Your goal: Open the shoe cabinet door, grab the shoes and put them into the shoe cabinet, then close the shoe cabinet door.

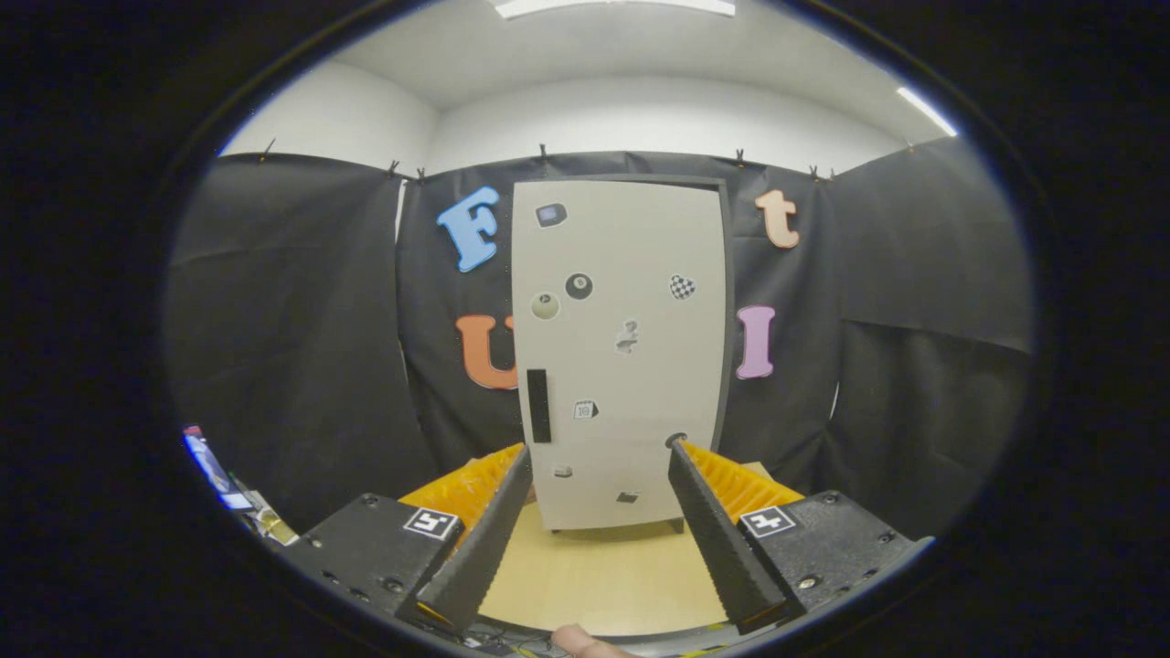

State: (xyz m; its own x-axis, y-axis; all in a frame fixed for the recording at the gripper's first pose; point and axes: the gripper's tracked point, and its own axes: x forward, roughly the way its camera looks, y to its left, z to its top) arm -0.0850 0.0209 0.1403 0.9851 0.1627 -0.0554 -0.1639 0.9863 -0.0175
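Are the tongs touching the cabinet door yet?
Apart. In the gripper view the open tongs stand short of the closed cabinet door, with bare wooden table between them.

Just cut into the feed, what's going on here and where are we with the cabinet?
A person's handheld gripper faces the tall light-grey shoe cabinet, which stands on the pale wooden tabletop beyond the jaws. The jaws are spread wide and hold nothing. The cabinet's door, dotted with small stickers, looks shut, and its black vertical handle sits just ahead of the left jaw, untouched. So the door-opening step has not begun.
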